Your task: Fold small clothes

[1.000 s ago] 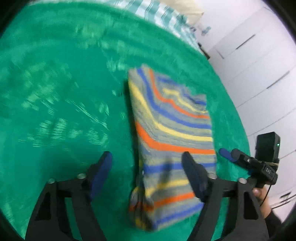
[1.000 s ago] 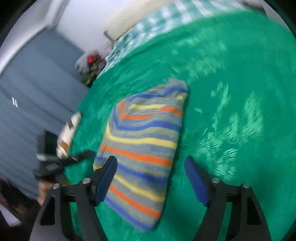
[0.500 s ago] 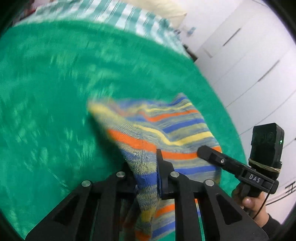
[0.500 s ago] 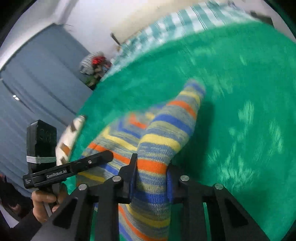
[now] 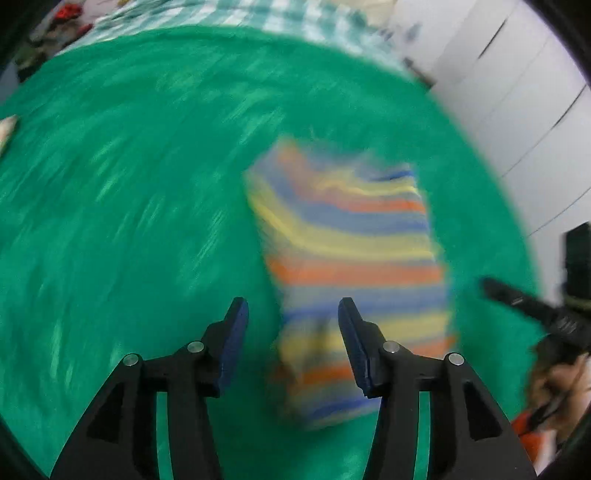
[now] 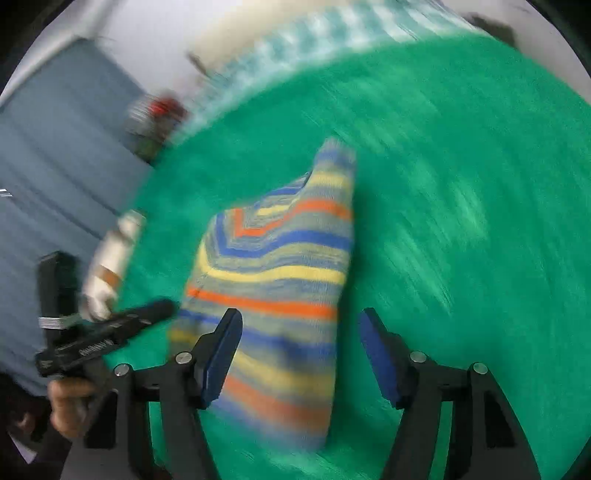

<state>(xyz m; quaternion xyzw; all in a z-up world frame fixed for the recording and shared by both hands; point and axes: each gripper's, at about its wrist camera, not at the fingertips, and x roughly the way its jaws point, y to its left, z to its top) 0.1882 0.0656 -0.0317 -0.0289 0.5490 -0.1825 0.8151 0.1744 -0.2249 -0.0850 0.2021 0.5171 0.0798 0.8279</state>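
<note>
Green plush fabric (image 5: 110, 221) covers the whole working surface and fills most of both wrist views; its pile shows pale brushed streaks, smeared by motion blur. Beyond its far edge lies a checked teal-and-white cloth (image 6: 332, 29). White panelled cupboard doors (image 5: 517, 110) bound the left-wrist view on its right side, and a blue-grey pleated curtain (image 6: 55, 166) bounds the right-wrist view on its left side.

Lying flat on the green surface near its middle is the folded knitted garment with blue, yellow, orange and grey stripes (image 6: 280, 266), roughly a long rectangle with a diagonal fold line visible at its far end. A white-and-brown cloth item (image 6: 110, 258) rests on the green surface, off to the garment's left in the right-wrist view, apart from it.

Left gripper (image 5: 293, 314): black frame with blue pads, jaws having just been opening, now spread; the garment's near-left edge shows in the gap, with neither pad pressing on it. Right gripper (image 6: 301, 325): same build, jaws likewise having just been opening, now spread wide above the garment's near-right portion, no pad pinching the cloth. Each gripper also shows at the edge of the other's view, held by a hand (image 6: 70, 402).
</note>
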